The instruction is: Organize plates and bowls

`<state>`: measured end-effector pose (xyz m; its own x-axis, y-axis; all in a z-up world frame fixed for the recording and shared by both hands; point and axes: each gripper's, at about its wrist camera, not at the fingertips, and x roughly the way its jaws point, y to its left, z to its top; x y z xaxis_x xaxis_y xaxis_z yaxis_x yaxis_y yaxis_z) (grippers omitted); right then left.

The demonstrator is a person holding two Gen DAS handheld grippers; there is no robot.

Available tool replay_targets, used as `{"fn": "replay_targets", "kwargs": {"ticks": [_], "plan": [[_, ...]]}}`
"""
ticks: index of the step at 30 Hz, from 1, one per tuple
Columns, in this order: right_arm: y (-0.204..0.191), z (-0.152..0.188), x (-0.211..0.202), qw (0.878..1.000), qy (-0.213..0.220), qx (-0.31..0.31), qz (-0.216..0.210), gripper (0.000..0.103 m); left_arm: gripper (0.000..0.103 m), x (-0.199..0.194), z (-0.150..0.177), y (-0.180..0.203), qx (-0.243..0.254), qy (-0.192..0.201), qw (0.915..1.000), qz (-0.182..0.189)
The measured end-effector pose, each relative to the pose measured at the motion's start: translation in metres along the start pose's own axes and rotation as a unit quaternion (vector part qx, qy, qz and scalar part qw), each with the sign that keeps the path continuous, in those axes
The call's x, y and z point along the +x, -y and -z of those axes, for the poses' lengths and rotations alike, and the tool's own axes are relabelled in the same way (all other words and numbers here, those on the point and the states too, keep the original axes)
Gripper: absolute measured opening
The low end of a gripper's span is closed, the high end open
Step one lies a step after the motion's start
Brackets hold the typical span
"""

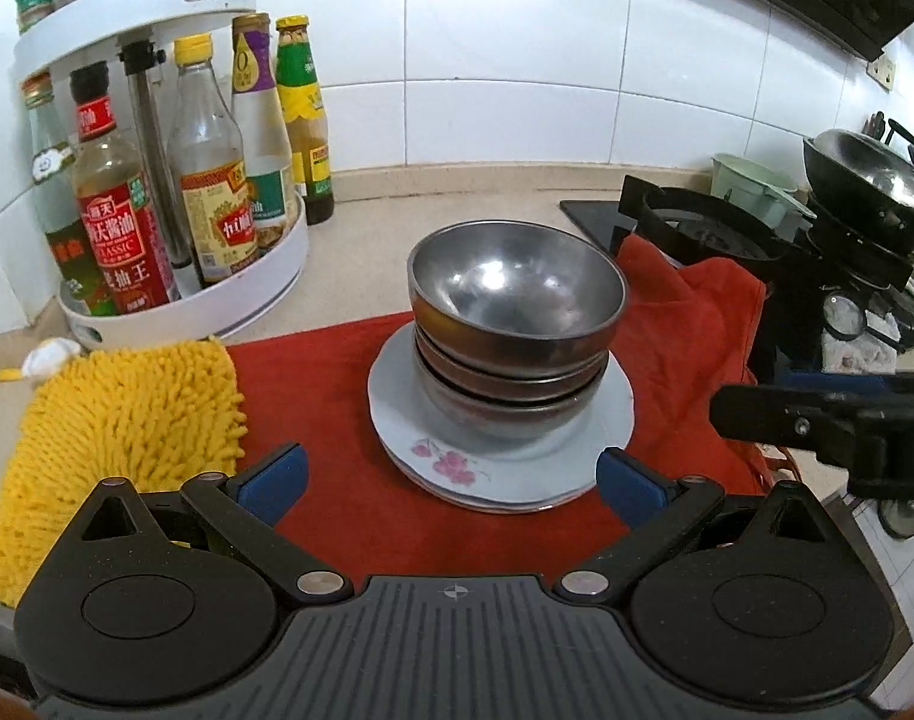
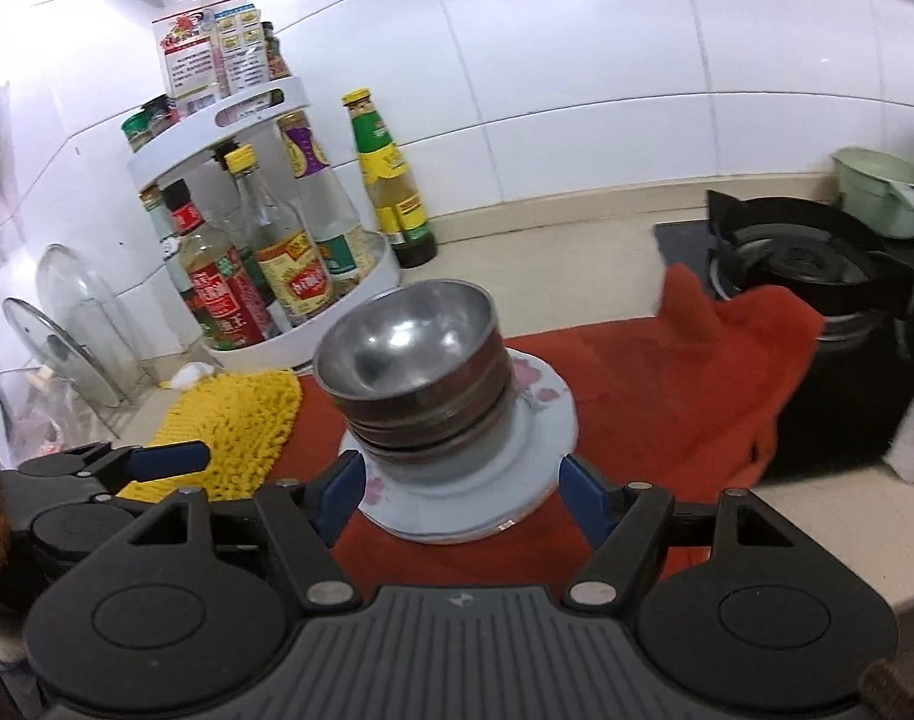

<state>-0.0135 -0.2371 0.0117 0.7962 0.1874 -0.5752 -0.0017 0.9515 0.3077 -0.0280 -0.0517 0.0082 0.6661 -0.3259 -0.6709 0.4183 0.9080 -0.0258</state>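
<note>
Three steel bowls [image 1: 517,324] [image 2: 408,360] sit nested on a stack of white plates with pink flowers [image 1: 457,462] [image 2: 535,444], which rests on a red cloth [image 1: 336,372] [image 2: 637,372]. My left gripper [image 1: 450,486] is open just in front of the plates, its blue pads [image 1: 273,483] wider apart than the stack and holding nothing. My right gripper [image 2: 463,498] is open too, close before the plates, pads [image 2: 342,498] clear of the rim. In the left wrist view its black finger [image 1: 817,426] hangs to the right of the plates.
A white two-tier rack of sauce bottles [image 1: 186,240] [image 2: 288,276] stands at the back left, a yellow shaggy mat [image 1: 114,438] [image 2: 228,426] in front of it. At the right are a gas stove [image 1: 697,228] [image 2: 805,264], a wok [image 1: 865,192] and a green pot [image 2: 877,192]. Glass lids [image 2: 66,330] lean far left.
</note>
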Motion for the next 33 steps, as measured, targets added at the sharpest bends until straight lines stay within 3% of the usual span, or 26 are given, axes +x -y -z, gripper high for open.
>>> {"fn": "replay_targets", "kwargs": {"ticks": [12, 33], "plan": [[-0.001, 0.023, -0.012, 0.998, 0.014, 0.001, 0.055, 0.068, 0.103, -0.01, 0.008, 0.006, -0.022, 0.006, 0.9997, 0.005], [0.0, 0.027, -0.012, 0.999, 0.019, 0.022, 0.045, 0.072, 0.101, -0.022, 0.01, 0.011, -0.013, 0.03, 0.999, -0.03]]}}
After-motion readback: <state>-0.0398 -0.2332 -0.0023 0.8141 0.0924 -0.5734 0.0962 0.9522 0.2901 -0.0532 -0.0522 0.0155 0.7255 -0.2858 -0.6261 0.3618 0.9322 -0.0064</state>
